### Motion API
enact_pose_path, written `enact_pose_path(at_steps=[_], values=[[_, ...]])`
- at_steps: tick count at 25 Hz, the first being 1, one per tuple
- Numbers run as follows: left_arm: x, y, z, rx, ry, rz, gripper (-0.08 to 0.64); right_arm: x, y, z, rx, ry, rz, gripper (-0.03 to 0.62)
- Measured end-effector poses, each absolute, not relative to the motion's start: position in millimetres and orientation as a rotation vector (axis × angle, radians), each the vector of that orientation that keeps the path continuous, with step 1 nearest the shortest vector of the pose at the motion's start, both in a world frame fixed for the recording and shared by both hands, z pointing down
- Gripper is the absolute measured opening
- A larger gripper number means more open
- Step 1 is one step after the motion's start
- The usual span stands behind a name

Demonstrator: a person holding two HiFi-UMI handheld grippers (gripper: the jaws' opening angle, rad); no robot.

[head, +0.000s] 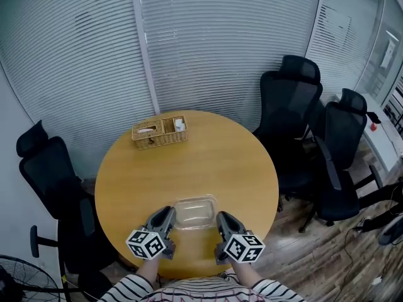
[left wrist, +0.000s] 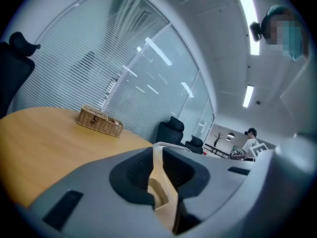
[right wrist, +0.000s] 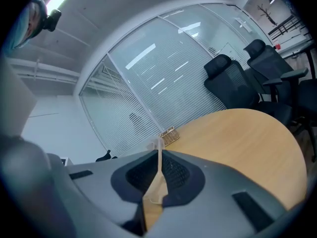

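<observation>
Head view: a shallow, rectangular clear plastic container [head: 195, 211] lies at lower centre of the frame on the round wooden worktop [head: 214, 159]. The left gripper [head: 169, 216] and right gripper [head: 221, 219] each have their jaws closed narrowly on an opposite thin rim. Risk: the flexible rim may buckle or slip free under uneven pull, tipping the container.

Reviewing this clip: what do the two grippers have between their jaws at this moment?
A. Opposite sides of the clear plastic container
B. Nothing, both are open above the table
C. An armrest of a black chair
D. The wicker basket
A: the head view has the left gripper and right gripper at opposite sides of the clear plastic container, each gripper view shows jaws closed on its thin rim, and the wicker basket sits apart across the table.
</observation>
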State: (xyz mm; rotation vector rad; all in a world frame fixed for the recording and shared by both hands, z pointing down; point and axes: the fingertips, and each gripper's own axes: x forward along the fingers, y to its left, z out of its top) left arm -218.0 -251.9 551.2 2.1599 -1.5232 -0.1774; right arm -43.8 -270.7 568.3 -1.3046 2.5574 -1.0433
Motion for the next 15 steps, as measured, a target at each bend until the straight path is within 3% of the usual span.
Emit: enact_pose_path(at_steps=[15], values=[[-187.7, -189.2, 512.1, 2.151, -1.649, -0.261, 0.060, -16.7, -230.4, 531.2, -1.155, 2.631, -0.968, 0.043]])
